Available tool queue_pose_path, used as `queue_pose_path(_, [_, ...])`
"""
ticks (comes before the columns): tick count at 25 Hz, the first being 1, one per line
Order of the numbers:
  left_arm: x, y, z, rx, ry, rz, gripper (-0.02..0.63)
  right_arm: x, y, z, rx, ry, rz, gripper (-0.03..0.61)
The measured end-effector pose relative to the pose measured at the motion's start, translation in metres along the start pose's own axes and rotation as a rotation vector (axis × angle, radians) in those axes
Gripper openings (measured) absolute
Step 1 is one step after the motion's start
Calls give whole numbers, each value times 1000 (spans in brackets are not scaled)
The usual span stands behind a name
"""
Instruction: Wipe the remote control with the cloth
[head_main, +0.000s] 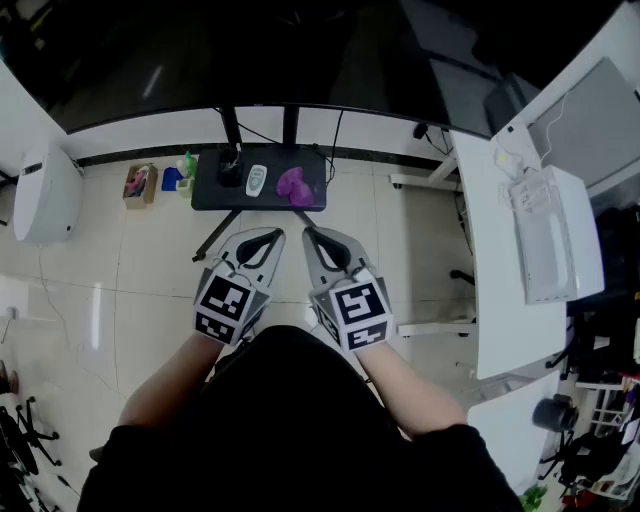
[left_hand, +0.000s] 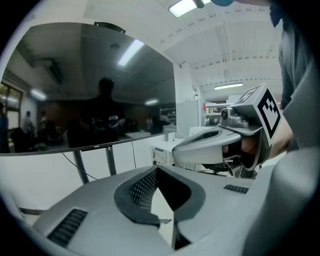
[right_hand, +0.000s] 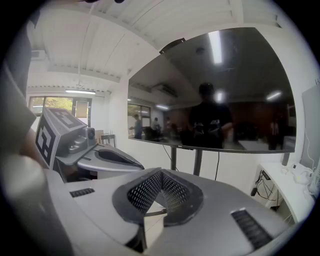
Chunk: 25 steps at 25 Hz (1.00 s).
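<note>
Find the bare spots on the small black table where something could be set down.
Bare: the left end of the table, beside the dark object, and a narrow strip along its near edge. Crowded: the middle to right, where the remote and purple cloth lie close together.

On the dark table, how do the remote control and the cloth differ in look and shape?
The remote control is pale, the cloth purple. The remote control is a slim, elongated bar; the cloth is a crumpled heap. Both rest side by side on the table.
</note>
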<state>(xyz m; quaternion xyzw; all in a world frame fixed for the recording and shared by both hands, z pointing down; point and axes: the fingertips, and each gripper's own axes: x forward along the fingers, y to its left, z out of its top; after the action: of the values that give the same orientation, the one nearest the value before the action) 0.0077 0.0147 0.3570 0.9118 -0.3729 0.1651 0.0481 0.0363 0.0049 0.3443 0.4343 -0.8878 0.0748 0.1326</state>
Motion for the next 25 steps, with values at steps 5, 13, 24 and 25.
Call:
queue_pose_path(5, [6, -2, 0, -1, 1, 12, 3, 0, -3, -2, -5, 2, 15, 6])
queue_pose_path(13, [18, 3, -6, -20, 0, 104, 3, -5, -16, -15, -22, 9, 60, 6])
queue_pose_path(24, [55, 75, -78, -154, 145, 305, 132, 3, -26, -61, 23, 109, 127, 6])
queue_pose_path(25, [63, 88, -89, -179, 165, 319, 149, 8, -30, -67, 26, 124, 120, 6])
